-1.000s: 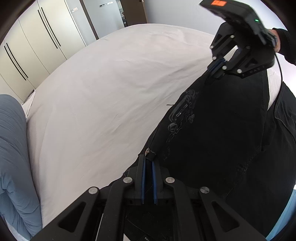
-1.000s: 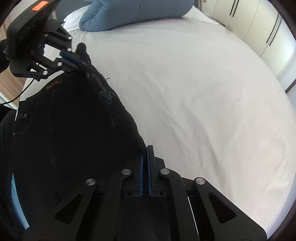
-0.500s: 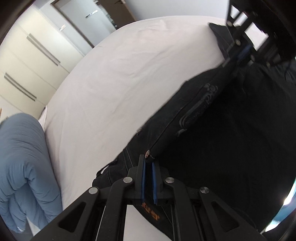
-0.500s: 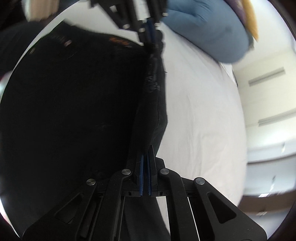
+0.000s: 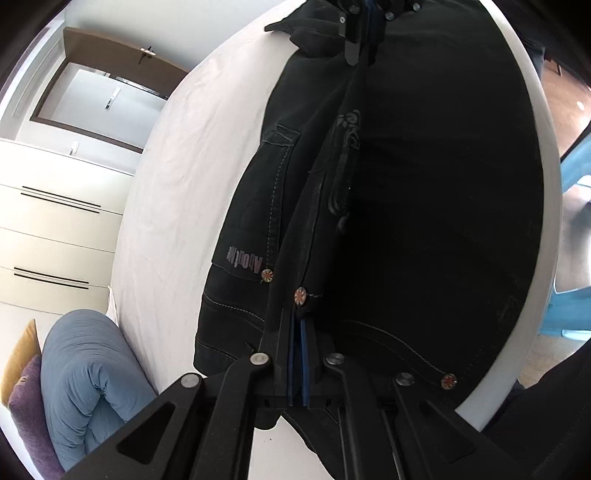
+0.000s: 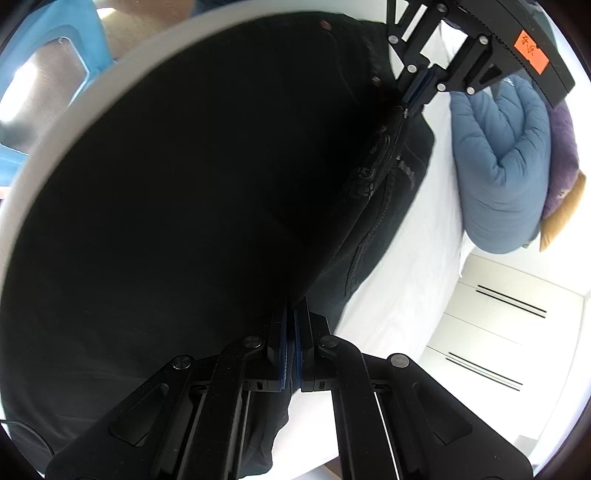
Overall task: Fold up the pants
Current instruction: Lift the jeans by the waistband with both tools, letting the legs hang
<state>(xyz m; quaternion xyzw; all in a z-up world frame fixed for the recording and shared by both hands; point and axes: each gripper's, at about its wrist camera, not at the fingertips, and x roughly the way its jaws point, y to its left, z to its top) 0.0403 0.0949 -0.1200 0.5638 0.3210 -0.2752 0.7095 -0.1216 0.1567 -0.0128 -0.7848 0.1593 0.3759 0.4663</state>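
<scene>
Black pants [image 5: 424, 203] with grey stitching and round rivets lie spread over the white bed [image 5: 184, 184]. A taut fold edge runs between my two grippers. My left gripper [image 5: 297, 317] is shut on the waistband end beside a rivet. At the top of the left wrist view, my right gripper [image 5: 364, 22] pinches the far end. In the right wrist view the pants [image 6: 184, 184] fill the left side. There my right gripper [image 6: 293, 306] is shut on the cloth edge. My left gripper [image 6: 410, 99], bearing an orange tag, grips at the upper right.
A rolled blue duvet [image 5: 85, 387] [image 6: 502, 166] and a purple cushion [image 5: 26, 406] lie at the head of the bed. White wardrobes [image 5: 48, 221] [image 6: 509, 332] and a door [image 5: 99, 92] stand beyond. A blue stool [image 6: 48, 55] stands by the bed's near edge.
Both grippers have swung across and rolled with the pants in their grip. The pants, which hung beside the bed, are now over the mattress.
</scene>
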